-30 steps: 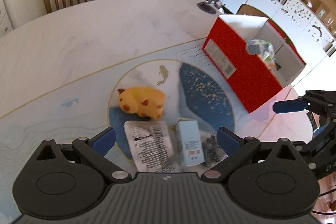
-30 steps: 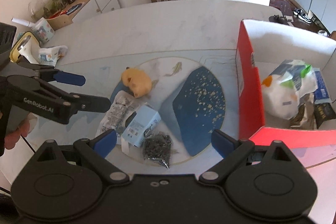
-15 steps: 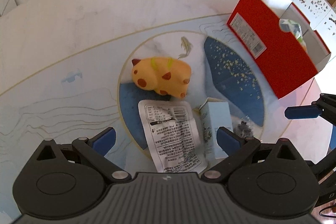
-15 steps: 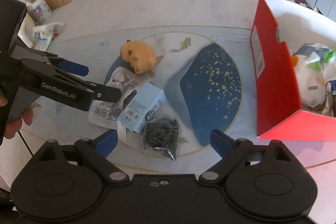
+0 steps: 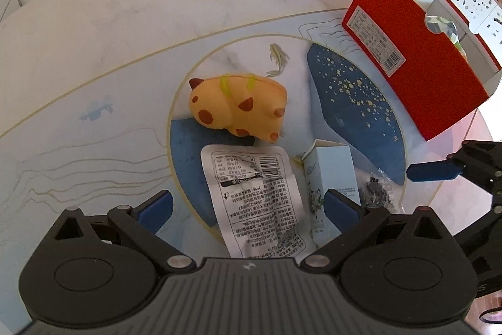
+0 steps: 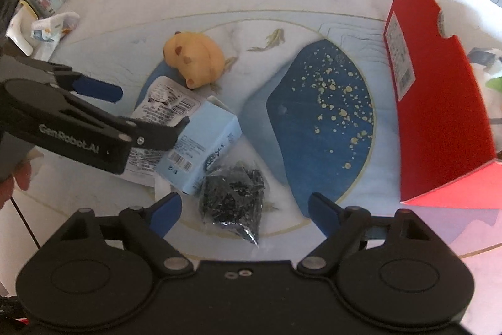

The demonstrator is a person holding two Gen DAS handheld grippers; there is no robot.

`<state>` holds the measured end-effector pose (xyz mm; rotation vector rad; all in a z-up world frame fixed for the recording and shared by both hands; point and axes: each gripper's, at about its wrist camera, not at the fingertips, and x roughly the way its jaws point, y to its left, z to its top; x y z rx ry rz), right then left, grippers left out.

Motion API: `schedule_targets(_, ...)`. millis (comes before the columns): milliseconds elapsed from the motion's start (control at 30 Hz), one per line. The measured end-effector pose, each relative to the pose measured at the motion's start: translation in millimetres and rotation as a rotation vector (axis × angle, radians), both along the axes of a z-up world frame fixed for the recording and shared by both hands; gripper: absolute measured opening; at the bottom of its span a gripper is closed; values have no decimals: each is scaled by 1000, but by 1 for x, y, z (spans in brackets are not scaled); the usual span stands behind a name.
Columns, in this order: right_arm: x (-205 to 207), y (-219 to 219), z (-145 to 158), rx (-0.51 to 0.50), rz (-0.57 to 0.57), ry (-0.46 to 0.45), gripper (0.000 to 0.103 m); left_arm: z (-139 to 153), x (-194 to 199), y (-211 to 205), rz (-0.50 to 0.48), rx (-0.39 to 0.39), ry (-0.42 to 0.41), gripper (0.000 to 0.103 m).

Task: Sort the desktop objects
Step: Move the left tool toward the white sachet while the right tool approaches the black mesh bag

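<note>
A white packet (image 5: 257,197) is seen at lower centre, betw. the left gripper (image 5: 248,208) fingers, which are held wide apart, untouched. A blue carton (image 5: 332,178) lies beside it, toy (image 5: 238,109) above. A dark bag (image 6: 233,197) is framed by the right gripper (image 6: 244,214), fingers closing, not pressing. A red box (image 6: 439,102) stands at right on the counter (image 5: 157,21).

- Bright, even daylight on the table (image 5: 131,8); shadows are soft.
- Fisheye bending curves the table's edges.
- The red box (image 6: 439,102) blurs at the right edge, overexposed inside.
</note>
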<state>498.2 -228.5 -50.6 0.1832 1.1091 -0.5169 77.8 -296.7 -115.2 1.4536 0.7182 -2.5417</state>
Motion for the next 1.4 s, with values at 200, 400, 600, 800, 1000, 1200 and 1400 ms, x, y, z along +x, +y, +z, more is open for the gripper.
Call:
schedule_targets(200, 4, 0, -8, -7, 14, 26, 82, -5, 2, -4, -6, -28, -22, 103)
schedule_targets(400, 9, 1, -11, -31, 28, 42, 81, -11, -5, 2, -36, -52, -32, 103)
schedule_targets(600, 14, 5, -15, -101, 47, 75, 78, -18, -9, 6, -44, -111, -52, 103)
schedule_targets(800, 13, 3, -13, -116, 42, 80, 72, -21, -10, 6, -36, -159, -67, 103)
schedule_targets(1000, 10, 0, -10, -118, 22, 74, 61, -19, -7, 3, -33, -163, -66, 102)
schedule_targets(1200, 5, -4, -6, -110, 1, 64, 48, -16, -6, -1, -15, -142, -50, 90)
schedule_targets(1400, -3, -8, -1, -85, -22, 47, 41, -10, -6, -6, 4, -108, -28, 61)
